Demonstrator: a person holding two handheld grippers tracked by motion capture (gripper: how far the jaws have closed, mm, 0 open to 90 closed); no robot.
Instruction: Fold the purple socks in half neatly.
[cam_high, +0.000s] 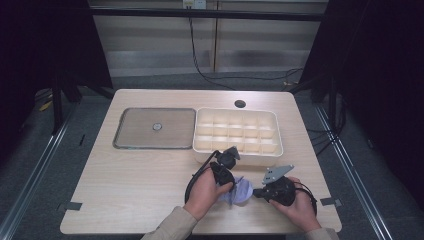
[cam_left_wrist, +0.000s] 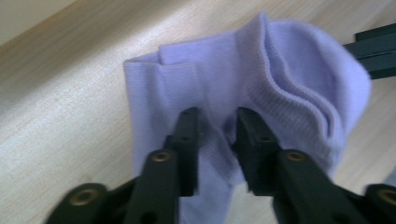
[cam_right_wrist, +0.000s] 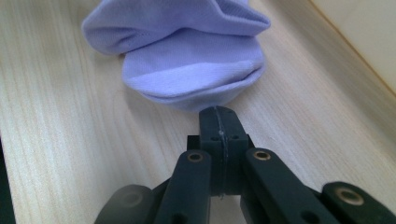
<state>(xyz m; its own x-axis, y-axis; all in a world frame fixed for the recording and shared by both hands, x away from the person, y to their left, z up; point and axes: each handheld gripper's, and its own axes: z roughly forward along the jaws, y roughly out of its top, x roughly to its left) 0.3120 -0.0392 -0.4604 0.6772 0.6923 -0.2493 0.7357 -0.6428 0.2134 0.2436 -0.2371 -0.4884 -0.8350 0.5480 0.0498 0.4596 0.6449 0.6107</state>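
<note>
Gripping a fold of the lilac sock, your left gripper has its two black jaws set narrow, a pinch of the fabric bunched between them at the lower middle of the left gripper view; no earlier look tells more; the sock's ribbed cuff curves down the right half of that frame, and the wooden table shows pale in the left half; in the high view the sock lies in the lower middle of the frame, between your two hands, on the near part of the table; your left gripper sits at its left edge, your right gripper at its right edge; in the right gripper view the right gripper has its jaws pressed flat together with nothing visible between them, the tips just short of the sock's rounded end, which fills the upper middle; whether they touch it you cannot tell; above the hands in the high view, a cream compartment tray stands at centre, and a flat grey lid lies just left of it
</note>
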